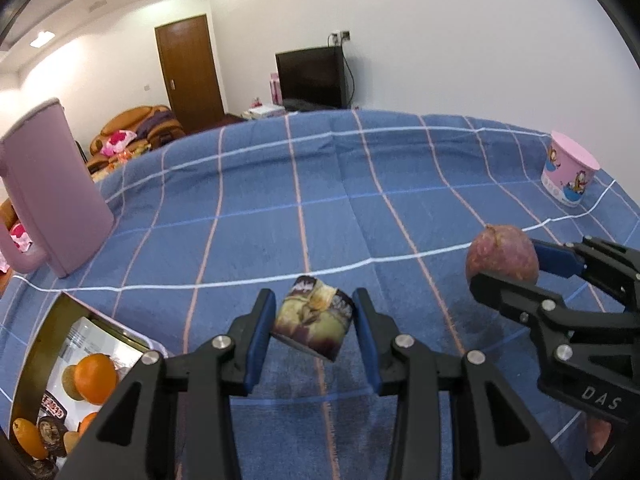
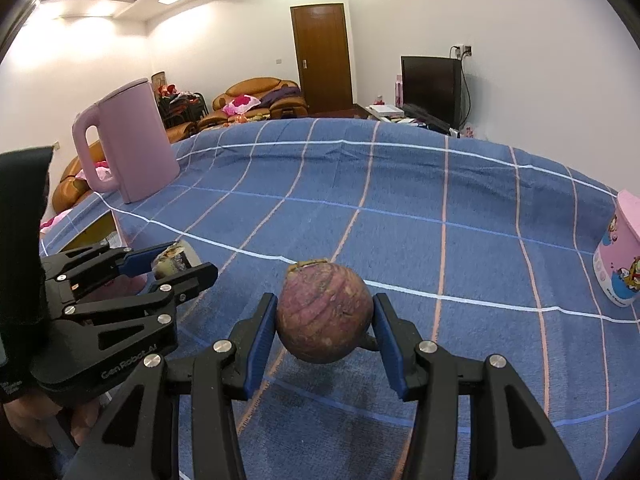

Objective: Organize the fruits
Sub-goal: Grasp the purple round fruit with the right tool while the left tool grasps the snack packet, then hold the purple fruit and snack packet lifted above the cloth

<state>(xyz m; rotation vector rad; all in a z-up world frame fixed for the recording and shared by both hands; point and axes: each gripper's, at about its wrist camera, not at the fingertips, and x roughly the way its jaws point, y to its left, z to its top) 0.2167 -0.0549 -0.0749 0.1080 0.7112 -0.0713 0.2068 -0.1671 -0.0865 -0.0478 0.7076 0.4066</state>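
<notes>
A blue cloth point(image 1: 280, 208) with white and orange check lines covers the surface across the middle of both views. A pink kettle point(image 1: 52, 192) stands on it at the left of the frame and a pink cartoon cup point(image 1: 570, 176) at the right edge. A tin point(image 1: 40, 336) of fruit sits at the lower left of the left wrist view.

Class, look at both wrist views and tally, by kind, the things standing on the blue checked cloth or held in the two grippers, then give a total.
Round purple-red fruit, in the right gripper: 1
Small printed snack packet, in the left gripper: 1
Tall pink plastic jug with handle: 1
Pink cartoon-printed cup: 1
Total: 4
</notes>
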